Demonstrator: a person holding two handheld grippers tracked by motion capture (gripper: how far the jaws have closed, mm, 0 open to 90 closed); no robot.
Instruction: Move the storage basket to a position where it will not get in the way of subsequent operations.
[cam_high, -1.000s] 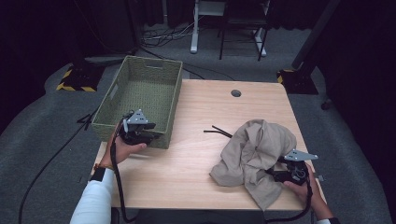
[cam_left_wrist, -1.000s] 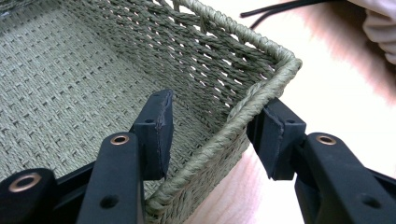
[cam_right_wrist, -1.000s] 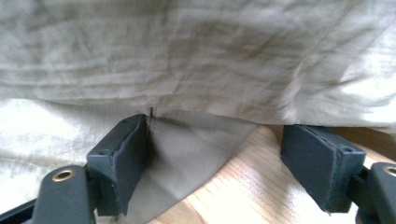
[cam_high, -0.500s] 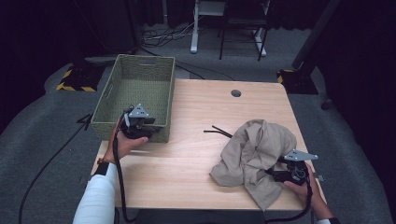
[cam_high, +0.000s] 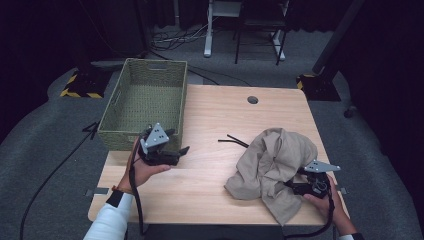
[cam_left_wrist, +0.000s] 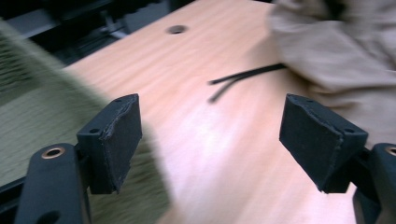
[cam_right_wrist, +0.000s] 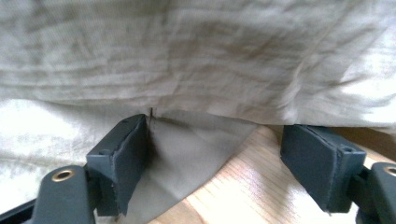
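Observation:
A crumpled beige garment (cam_high: 272, 160) lies on the right half of the wooden table (cam_high: 215, 115). My right gripper (cam_high: 291, 185) rests at its near right edge, pointing left into the cloth. In the right gripper view (cam_right_wrist: 215, 144) the jaws stand wide apart, a thin flap of the garment (cam_right_wrist: 196, 56) lies between them, and the pads do not press on it. My left gripper (cam_high: 184, 150) hovers just right of the near corner of the green woven basket (cam_high: 145, 100). Its jaws (cam_left_wrist: 210, 121) have just been opening, and nothing is between them.
A thin black strap (cam_high: 232, 141) runs from the garment toward the table's middle, seen ahead of the left jaws (cam_left_wrist: 243, 77). The basket's blurred wall (cam_left_wrist: 28, 116) is at that view's left. A cable hole (cam_high: 252, 99) sits near the far edge.
The left gripper has come away from the basket's near wall, moving right over the table, and its jaws stand wider. The right gripper and the garment have not moved.

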